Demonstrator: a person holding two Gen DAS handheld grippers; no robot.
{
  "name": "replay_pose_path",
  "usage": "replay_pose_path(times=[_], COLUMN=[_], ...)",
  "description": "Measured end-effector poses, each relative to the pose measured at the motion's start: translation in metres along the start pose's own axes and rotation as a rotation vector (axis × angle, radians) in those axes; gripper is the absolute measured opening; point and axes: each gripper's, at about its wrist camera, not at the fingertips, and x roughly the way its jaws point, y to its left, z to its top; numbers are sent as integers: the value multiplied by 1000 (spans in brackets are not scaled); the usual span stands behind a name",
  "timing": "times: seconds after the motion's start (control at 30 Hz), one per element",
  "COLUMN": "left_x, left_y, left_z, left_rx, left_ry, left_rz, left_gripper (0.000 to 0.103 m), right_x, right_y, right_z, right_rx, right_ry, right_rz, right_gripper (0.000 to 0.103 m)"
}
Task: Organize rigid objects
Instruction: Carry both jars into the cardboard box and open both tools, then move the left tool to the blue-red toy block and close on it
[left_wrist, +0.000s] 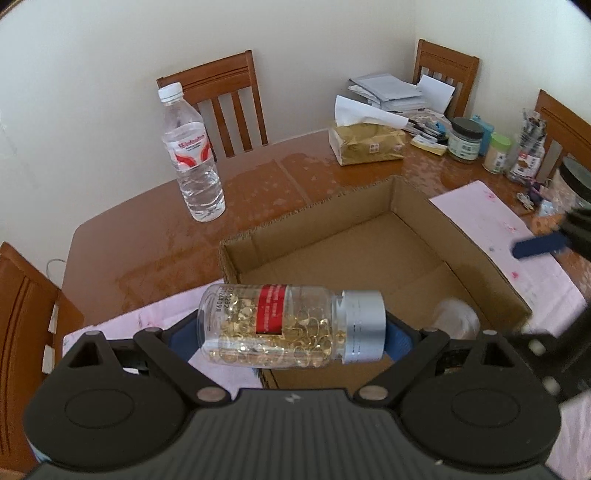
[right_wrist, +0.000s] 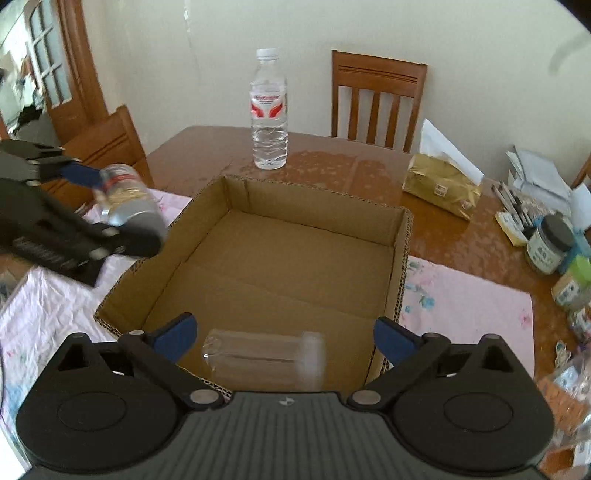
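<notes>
Blue pads of the left gripper (left_wrist: 291, 332) clamp a pill bottle (left_wrist: 284, 325) sideways, cap at three o'clock, over the near edge of the cardboard box (left_wrist: 417, 206). Right gripper (right_wrist: 284, 339) spread wide, gripping nothing; a clear jar (right_wrist: 264, 356) lies blurred between its pads, apart from both, inside the box.

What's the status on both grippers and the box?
Left gripper shut on capsule bottle, held sideways at the cardboard box edge. Right gripper open; clear jar blurred between its fingers, untouched, over the box. Nothing in the way.
</notes>
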Motion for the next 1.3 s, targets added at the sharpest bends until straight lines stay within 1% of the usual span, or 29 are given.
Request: replay_pose_path(times=[0.17,0.4,0.53,0.6,0.7,0.83,1.07,1.3], left_x=[27,64,74,72,66,54,26,-3], left_y=[0,-5,-7,-7,-6,-5,-6,-5], left_z=[16,29,34,35,37,31,0,-40], left_rx=[-7,-13,-32,-37,-36,-29,-36,-82], left_ry=[12,35,12,-10,-19,-27,-34,-34], left_rz=[2,7,47,53,61,63,67,87], left_gripper=[95,96,97,97,97,97,98,98], right_x=[-14,-22,-22,-22,-22,-24,-27,-28], right_y=[-8,-20,-24,-24,-24,-21,-10,7], right_z=[-9,-19,-23,-25,-28,-29,-41,-60], right_rx=[70,105,127,131,132,133,126,110], right_ry=[-23,-24,-13,-8,-4,-5,8,49], right_rz=[-15,-76,-86,-91,-94,-101,-119,-128], right_gripper=[103,103,103,103,103,103,103,103])
